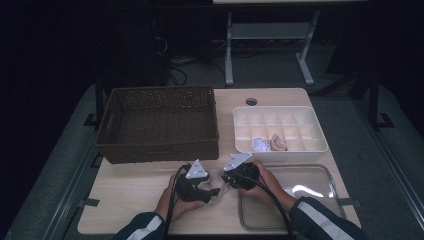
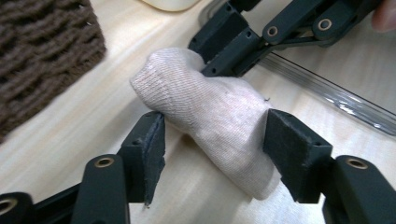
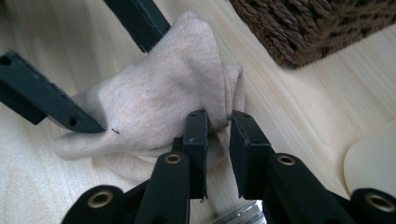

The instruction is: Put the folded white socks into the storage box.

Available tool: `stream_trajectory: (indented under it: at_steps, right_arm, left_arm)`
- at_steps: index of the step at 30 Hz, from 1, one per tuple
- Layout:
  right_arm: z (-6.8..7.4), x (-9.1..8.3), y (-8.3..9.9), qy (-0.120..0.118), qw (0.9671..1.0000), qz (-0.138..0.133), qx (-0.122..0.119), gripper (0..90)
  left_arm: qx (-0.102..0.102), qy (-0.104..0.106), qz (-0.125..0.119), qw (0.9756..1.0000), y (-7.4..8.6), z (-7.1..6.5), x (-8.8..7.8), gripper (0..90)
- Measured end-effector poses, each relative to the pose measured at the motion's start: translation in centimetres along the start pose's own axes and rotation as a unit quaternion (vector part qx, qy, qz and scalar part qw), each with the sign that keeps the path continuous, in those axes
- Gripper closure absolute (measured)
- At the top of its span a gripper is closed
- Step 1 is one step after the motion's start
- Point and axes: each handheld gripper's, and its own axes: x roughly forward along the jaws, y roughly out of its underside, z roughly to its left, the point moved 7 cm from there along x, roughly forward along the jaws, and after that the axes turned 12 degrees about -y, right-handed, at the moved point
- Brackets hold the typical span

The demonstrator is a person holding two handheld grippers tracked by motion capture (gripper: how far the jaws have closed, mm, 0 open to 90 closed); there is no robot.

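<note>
Right claw (image 3: 217,122) pinches a beige sock (image 2: 212,119) on the counter (image 1: 135,187), steadying it while the left claw (image 2: 212,140) straddles it, open.

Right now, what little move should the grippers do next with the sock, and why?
Probably close the left gripper on the sock: its jaws stand open on either side of the cloth, while the right gripper pinches a fold, so a second grip could let them roll it.
</note>
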Motion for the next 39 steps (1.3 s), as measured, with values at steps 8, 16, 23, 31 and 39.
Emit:
stream_trajectory:
  at_steps: [8,16,23,31,39]
  right_arm:
    - [-0.2,-0.6,-0.3,-0.020,0.9998,-0.008,0.003,68.4]
    - [0.2,-1.5,-1.9,-0.050,0.9977,-0.045,-0.001,48.0]
    - [0.4,0.0,-1.6,-0.104,0.9942,-0.023,0.018,35.4]
    - [0.3,1.0,-1.1,-0.138,0.9901,-0.002,0.024,33.8]
    - [0.8,0.9,-1.3,-0.167,0.9859,-0.002,0.013,55.8]
  left_arm:
    - [0.010,0.006,0.000,0.9999,0.0,0.0,0.2,36.5]
    - [0.024,0.004,-0.005,0.9997,0.1,0.1,0.1,36.9]
    - [0.069,0.003,0.005,0.9976,0.9,0.2,-0.4,34.4]
    - [0.083,0.002,0.018,0.9964,1.6,0.3,-0.6,32.5]
    - [0.094,0.000,0.025,0.9953,1.9,0.5,-0.9,28.3]
